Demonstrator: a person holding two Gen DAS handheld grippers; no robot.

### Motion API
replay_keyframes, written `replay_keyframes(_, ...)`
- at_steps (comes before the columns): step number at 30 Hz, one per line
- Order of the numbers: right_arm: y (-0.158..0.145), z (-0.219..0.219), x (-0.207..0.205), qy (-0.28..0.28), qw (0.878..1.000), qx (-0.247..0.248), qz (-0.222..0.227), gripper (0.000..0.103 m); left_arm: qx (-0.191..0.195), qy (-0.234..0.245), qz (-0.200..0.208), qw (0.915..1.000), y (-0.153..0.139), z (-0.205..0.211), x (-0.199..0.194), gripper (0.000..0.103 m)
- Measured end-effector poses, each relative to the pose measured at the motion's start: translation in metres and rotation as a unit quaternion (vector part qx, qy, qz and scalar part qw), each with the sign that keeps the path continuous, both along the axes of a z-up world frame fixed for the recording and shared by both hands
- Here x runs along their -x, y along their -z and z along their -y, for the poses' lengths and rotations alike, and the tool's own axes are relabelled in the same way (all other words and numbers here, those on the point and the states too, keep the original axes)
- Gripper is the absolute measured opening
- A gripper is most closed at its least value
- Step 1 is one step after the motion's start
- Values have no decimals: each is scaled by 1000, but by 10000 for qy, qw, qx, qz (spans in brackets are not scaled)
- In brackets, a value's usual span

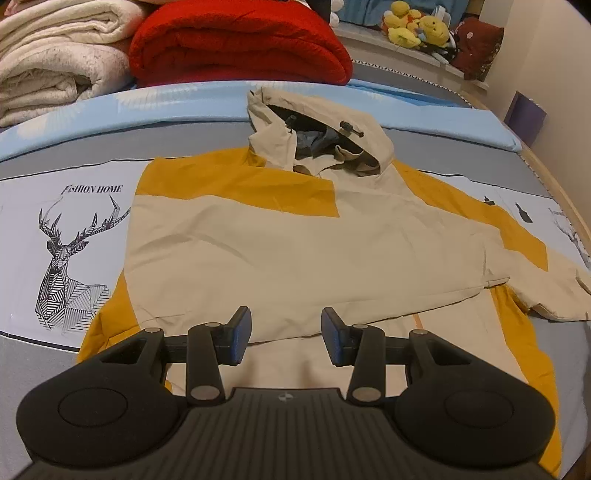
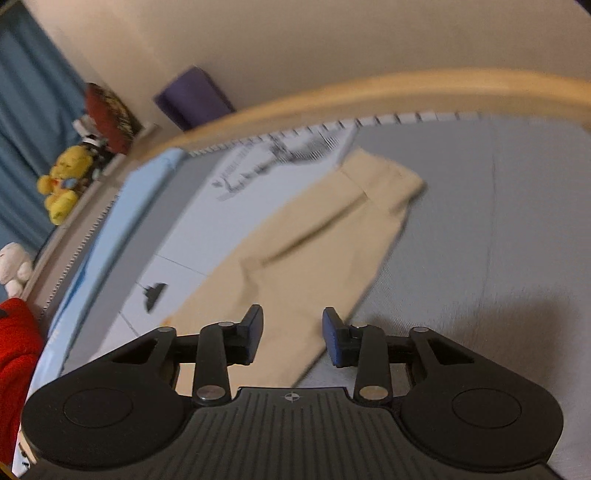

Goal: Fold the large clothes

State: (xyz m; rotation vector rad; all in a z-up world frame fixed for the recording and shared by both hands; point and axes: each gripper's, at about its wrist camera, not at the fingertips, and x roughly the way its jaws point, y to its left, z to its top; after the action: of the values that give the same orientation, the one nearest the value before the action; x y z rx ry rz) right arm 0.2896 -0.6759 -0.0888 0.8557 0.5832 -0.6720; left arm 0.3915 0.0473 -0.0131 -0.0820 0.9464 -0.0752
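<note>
Your left claw (image 1: pixel 286 336) hangs above the near hem of the hooded jacket (image 1: pixel 295 240), tilted steeply down toward it. Its jaws stand spread with nothing between them; the pads are clear of the cloth.

The jacket lies flat on the bed (image 1: pixel 55 354), roughly in the middle of the sheet, hood (image 1: pixel 314 122) toward the far edge. Beige panels, mustard-yellow shoulders and sides. One sleeve is folded across the chest. The other sleeve (image 1: pixel 546 280) stretches out toward the bed's right edge, cuff resting on the grey sheet.

Your right claw (image 2: pixel 293 336) points down at that outstretched sleeve (image 2: pixel 314 258), seen along its length with the cuff toward the wooden bed rail (image 2: pixel 369 92). The view is rolled and motion-blurred. Jaws are parted, nothing pinched; the sleeve's near part shows in the gap between them, but whether the tips touch the cloth cannot be told. The claw's shadow falls on the grey sheet beside the sleeve.

At the far edge of the bed: a folded red blanket (image 1: pixel 236 44) beside a folded cream blanket (image 1: pixel 55 55). Yellow plush toys (image 1: pixel 417 26) sit on the ledge beyond. A deer print (image 1: pixel 70 273) marks the sheet left of the jacket.
</note>
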Motion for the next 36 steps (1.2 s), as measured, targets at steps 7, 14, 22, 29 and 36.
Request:
replay_keyframes(7, 35, 12, -4, 344, 9988, -334, 63, 42, -44, 42, -80, 9999, 8, 3, -3, 46)
replay_keyframes(14, 46, 23, -10, 571, 9971, -262, 423, 41, -68, 41, -118, 9999, 12, 3, -6, 46)
replay_keyframes(22, 29, 12, -16, 898, 9941, 328, 521, 6, -47, -61, -86, 9999, 9, -6, -7, 46)
replay_keyframes(29, -46, -60, -60, 334, 9787, 1940, 585, 3, 121, -284, -10, 9995, -3, -28, -4, 46)
replay_keyframes(36, -131, -241, -109, -2316, 9169, 2935, 1394, 2, 463, -753, 89, 9960, -21, -74, 2, 46)
